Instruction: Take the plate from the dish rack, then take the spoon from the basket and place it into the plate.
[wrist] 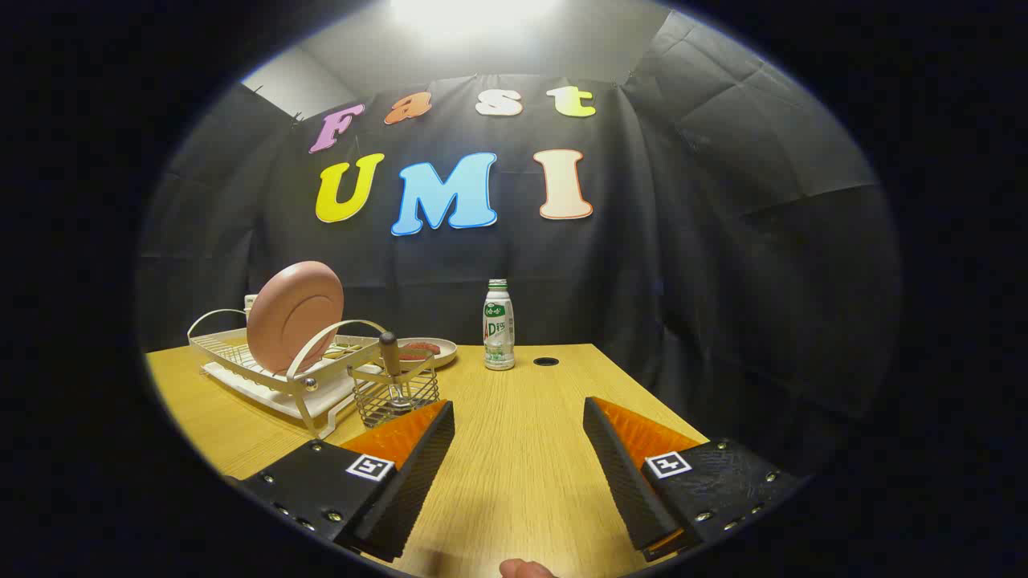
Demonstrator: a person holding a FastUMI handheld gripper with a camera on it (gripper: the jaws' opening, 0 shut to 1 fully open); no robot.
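One pink plate (295,316) stands on edge in the dish rack (241,353), probably stiff, slick and breakable, best pinched at its upper rim by the gripper (519,425), now spread wide, empty.

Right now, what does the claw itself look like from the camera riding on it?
The claw has two wedge-shaped fingers whose inner faces carry a ribbed, textured grip surface. Each finger sits on a flat black mounting block fastened with small metal screws. Each block bears a small square black-and-white marker. The fingers stand apart over the wooden table.
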